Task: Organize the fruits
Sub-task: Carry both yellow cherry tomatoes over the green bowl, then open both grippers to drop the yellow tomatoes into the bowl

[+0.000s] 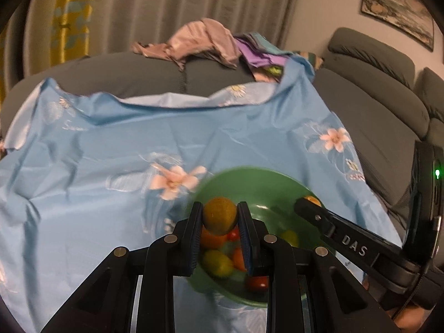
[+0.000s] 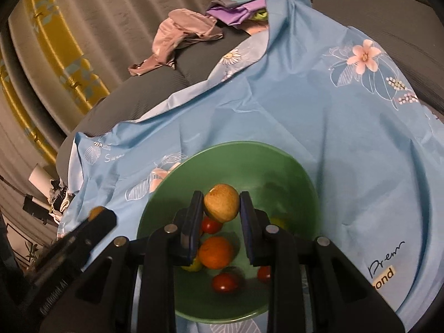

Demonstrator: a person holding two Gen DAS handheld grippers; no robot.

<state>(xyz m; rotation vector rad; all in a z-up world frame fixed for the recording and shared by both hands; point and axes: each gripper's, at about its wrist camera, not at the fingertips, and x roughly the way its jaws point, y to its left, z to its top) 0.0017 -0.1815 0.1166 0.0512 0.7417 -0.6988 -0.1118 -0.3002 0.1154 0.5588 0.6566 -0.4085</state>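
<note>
Both grippers, left [image 1: 219, 216] and right [image 2: 221, 206], each pinch a fruit over my green bowl [image 2: 277, 161], several fruits already inside at lower centre.

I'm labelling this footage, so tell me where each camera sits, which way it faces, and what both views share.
Left wrist: on the left gripper, looking down along its fingers, shut on a brownish fruit over the green bowl; the right gripper enters at right.
Right wrist: on that right gripper, above the same bowl, clamping a tan fruit; the left gripper shows at left.
Shared: bowl, blue floral cloth, sofa.
</note>
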